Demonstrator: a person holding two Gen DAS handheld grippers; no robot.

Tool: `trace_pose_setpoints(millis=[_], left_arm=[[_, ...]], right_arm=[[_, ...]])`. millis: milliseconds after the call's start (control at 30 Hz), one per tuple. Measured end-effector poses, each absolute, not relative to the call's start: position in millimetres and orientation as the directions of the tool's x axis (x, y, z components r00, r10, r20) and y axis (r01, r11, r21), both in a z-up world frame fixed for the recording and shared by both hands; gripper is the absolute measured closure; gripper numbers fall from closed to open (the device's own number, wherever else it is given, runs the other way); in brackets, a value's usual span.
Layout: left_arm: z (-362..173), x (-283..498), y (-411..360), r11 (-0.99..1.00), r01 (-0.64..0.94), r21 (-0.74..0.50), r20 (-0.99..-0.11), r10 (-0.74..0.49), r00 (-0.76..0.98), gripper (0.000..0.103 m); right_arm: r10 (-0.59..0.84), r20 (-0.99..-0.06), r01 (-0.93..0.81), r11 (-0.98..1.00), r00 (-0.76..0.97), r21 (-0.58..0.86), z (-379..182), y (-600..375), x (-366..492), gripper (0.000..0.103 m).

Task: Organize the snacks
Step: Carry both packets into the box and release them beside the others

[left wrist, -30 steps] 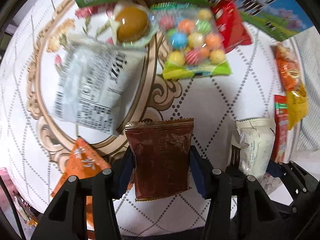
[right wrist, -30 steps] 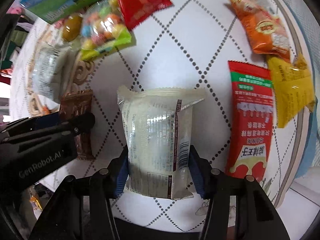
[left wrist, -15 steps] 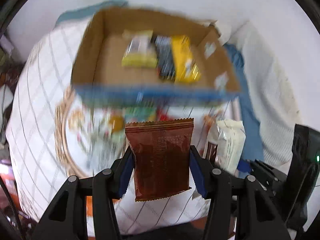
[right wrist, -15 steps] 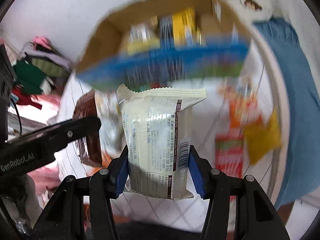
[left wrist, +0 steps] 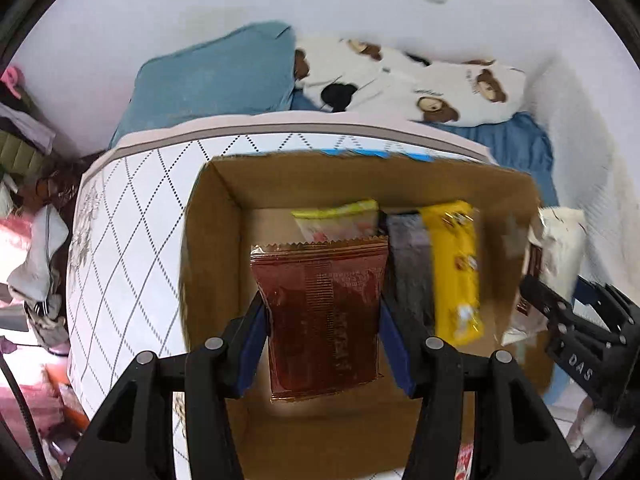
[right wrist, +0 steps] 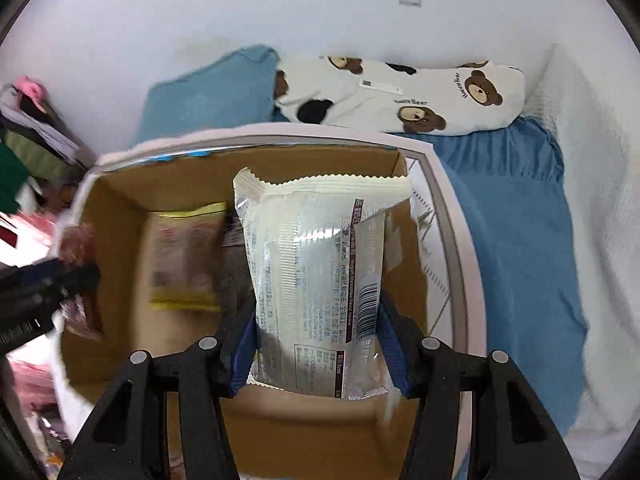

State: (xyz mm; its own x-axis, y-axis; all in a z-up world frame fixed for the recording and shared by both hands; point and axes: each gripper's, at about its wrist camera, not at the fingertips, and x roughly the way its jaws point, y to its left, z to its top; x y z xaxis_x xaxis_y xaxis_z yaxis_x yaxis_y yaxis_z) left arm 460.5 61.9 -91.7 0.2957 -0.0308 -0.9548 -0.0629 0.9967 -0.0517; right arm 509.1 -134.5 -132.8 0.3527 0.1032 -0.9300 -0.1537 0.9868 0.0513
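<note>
An open cardboard box (left wrist: 208, 248) stands on the white diamond-patterned tabletop (left wrist: 132, 220). My left gripper (left wrist: 322, 320) is shut on a brown foil snack packet (left wrist: 320, 304) and hangs over the box's left half. Inside lie a yellow-green packet (left wrist: 336, 218), a dark grey packet (left wrist: 408, 264) and a yellow packet (left wrist: 456, 272). My right gripper (right wrist: 318, 328) is shut on a white and silver snack packet (right wrist: 316, 272), held upright over the right half of the box (right wrist: 116, 200). In the left wrist view the right gripper (left wrist: 560, 308) and its packet show at the box's right wall.
Behind the table lie a teal pillow (left wrist: 212, 80) and a white bear-print pillow (right wrist: 400, 92) on a blue sheet (right wrist: 520, 220), against a white wall. A heap of clothes (left wrist: 24, 140) sits at the far left, beyond the table's rim.
Both grippers rose and travelled away from the loose snacks spread on the tabletop and now hang over the open box. Each still grips its packet.
</note>
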Motion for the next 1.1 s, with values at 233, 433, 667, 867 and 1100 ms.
trace_pose_setpoints(millis=[233, 433, 667, 867, 1100], left_arm=[[-109, 502, 76, 0.997, -0.08, -0.019, -0.974, -0.001, 0.226, 0.051], [-119, 511, 84, 0.992, -0.113, -0.052, -0.982, -0.03, 0.186, 0.009], [-121, 500, 87, 0.988, -0.125, -0.095, -0.982, -0.073, 0.175, 0.005], [-119, 479, 82, 0.991, -0.107, -0.078, -0.983, -0.059, 0.175, 0.005], [-108, 449, 74, 0.992, -0.101, -0.081, -0.971, -0.056, 0.231, 0.005]], right_arm=[[0.048, -0.958, -0.141, 0.99, 0.283, 0.009, -159, -143, 557, 0.044], [0.108, -0.974, -0.126, 0.988, 0.197, 0.084, -177, -143, 572, 0.01], [0.121, -0.973, -0.138, 0.986, 0.197, 0.094, -179, -137, 561, 0.006], [0.136, -0.97, -0.132, 0.985, 0.2, 0.111, -173, -138, 541, 0.006], [0.158, -0.959, -0.13, 0.983, 0.235, 0.13, -161, -143, 510, 0.006]])
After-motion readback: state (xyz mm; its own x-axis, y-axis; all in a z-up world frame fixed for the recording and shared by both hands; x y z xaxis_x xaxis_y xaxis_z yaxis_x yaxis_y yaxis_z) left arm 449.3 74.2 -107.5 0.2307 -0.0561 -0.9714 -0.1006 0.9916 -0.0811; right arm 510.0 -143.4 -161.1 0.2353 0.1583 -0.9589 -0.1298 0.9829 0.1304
